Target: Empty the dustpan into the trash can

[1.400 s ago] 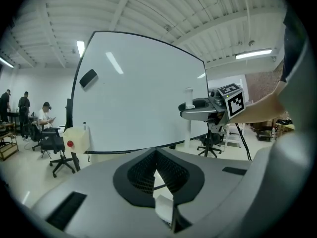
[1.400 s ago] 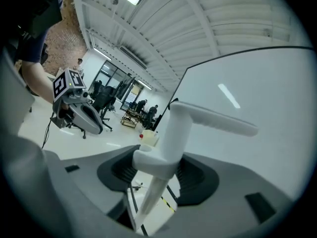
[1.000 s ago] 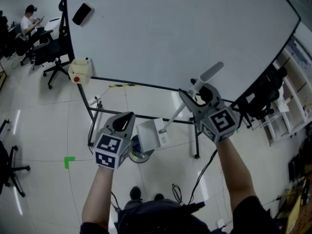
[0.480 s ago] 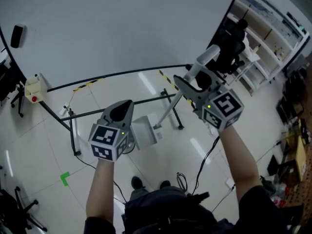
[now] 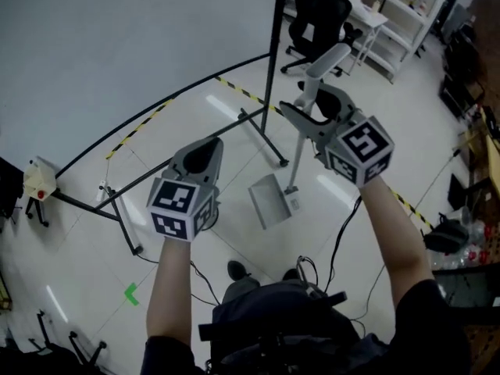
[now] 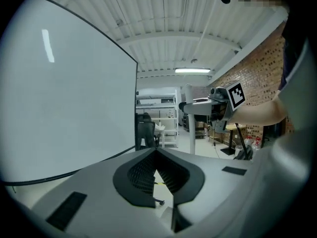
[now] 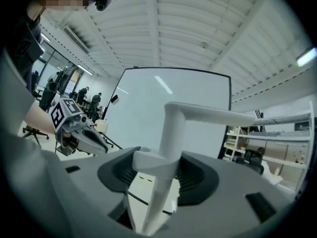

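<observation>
A white long-handled dustpan hangs from my right gripper (image 5: 310, 109), which is shut on its upright pole. The grip end of the handle (image 5: 328, 61) sticks out above the jaws, and the pan (image 5: 269, 201) dangles below over the floor, between my two hands. In the right gripper view the pole (image 7: 173, 133) runs up between the pads. My left gripper (image 5: 199, 153) is level, to the left of the pan, shut with nothing in it (image 6: 157, 152). No trash can is in view.
A big whiteboard (image 5: 117, 37) on a black stand (image 5: 262, 143) fills the upper left. Yellow-black tape (image 5: 242, 92) crosses the floor. An office chair (image 5: 316, 6) and shelves (image 5: 391, 14) stand at the upper right. A cable (image 5: 344, 233) lies near my feet.
Both grippers and the dustpan have swung sideways away from the whiteboard stand. The trash can seen under the pan a second ago has left the view. The grip on the pole is unchanged.
</observation>
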`<action>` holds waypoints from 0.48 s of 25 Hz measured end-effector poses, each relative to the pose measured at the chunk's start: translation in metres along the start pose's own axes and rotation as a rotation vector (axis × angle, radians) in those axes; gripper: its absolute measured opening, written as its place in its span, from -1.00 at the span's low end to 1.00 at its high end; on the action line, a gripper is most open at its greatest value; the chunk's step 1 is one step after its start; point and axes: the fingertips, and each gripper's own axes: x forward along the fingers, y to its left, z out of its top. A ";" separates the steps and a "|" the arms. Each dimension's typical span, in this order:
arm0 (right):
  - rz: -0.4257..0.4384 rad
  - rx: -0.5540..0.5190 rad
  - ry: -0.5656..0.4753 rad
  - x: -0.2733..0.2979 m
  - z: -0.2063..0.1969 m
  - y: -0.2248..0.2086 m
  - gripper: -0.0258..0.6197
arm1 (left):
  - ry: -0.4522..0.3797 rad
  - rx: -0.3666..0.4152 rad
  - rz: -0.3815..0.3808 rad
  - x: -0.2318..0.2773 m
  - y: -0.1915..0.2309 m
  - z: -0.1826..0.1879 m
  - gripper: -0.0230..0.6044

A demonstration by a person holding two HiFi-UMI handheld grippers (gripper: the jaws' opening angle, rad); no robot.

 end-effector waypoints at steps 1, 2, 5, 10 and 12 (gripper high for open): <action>-0.018 0.009 0.003 -0.013 -0.007 -0.010 -0.18 | 0.012 0.008 -0.013 0.006 -0.014 0.000 -0.95; -0.034 0.020 0.004 -0.027 -0.013 -0.020 -0.18 | 0.021 0.016 -0.022 0.012 -0.027 0.000 -0.95; -0.075 0.051 0.000 -0.067 -0.028 -0.049 -0.18 | 0.030 0.038 -0.034 0.028 -0.062 0.003 -0.95; -0.087 0.090 -0.024 -0.125 -0.054 -0.076 -0.19 | 0.054 0.059 -0.055 0.053 -0.128 0.000 -0.95; -0.076 0.101 -0.019 -0.141 -0.070 -0.080 -0.19 | 0.081 0.062 -0.059 0.058 -0.152 -0.008 -0.95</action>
